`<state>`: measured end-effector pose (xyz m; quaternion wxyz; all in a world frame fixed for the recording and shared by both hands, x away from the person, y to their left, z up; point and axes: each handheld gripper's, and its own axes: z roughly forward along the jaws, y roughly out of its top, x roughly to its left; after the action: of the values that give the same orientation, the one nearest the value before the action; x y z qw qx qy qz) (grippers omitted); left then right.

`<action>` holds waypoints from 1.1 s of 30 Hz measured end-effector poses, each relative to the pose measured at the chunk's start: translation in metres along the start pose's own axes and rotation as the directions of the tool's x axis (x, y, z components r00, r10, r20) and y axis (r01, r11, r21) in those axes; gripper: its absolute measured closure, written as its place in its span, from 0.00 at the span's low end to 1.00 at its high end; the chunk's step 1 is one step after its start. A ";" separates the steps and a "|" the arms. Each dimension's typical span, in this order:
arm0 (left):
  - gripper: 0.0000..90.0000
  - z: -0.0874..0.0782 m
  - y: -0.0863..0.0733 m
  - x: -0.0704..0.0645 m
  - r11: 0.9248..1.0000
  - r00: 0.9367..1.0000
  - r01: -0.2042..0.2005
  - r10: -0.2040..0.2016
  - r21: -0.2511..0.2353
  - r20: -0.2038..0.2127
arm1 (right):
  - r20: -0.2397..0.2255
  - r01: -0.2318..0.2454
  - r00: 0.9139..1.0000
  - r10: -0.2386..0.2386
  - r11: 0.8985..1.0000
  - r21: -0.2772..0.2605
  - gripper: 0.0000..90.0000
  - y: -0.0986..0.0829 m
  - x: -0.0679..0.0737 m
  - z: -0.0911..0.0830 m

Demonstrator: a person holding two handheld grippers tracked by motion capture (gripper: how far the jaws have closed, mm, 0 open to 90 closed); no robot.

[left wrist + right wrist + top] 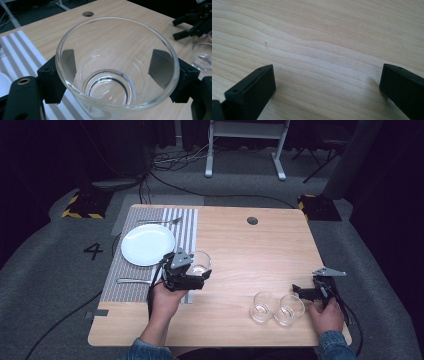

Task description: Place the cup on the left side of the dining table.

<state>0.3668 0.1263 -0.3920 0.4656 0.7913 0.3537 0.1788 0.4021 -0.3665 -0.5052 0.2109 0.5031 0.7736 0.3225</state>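
My left gripper is shut on a clear drinking glass at the right edge of the striped placemat. In the left gripper view the glass sits upright between the two black jaws, which press its wall on both sides. Two more clear glasses stand side by side near the table's front right. Just right of them my right gripper rests low over the wood, open, with bare table between its jaws.
A white plate lies on the placemat, with a fork behind it and another piece of cutlery in front. A round cable hole is at the table's back. The table's right edge is close to my right hand.
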 end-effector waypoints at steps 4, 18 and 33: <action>0.21 -0.005 -0.003 0.015 1.000 0.999 0.021 -0.021 -0.004 -0.034 | 0.001 -0.001 1.000 0.001 1.000 0.000 0.01 0.000 0.000 0.000; 0.21 -0.011 -0.009 0.050 0.997 0.977 0.074 -0.071 0.006 -0.200 | 0.004 -0.001 1.000 0.001 1.000 0.000 0.01 0.000 0.000 0.000; 0.21 0.015 -0.027 0.088 0.982 0.971 0.182 -0.173 0.043 -0.166 | 0.003 -0.001 1.000 0.001 1.000 0.000 0.01 0.000 0.000 0.000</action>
<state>0.4255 0.1896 -0.4274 0.4266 0.7524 0.4647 0.1898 0.4025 -0.3664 -0.5052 0.2119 0.5038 0.7730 0.3220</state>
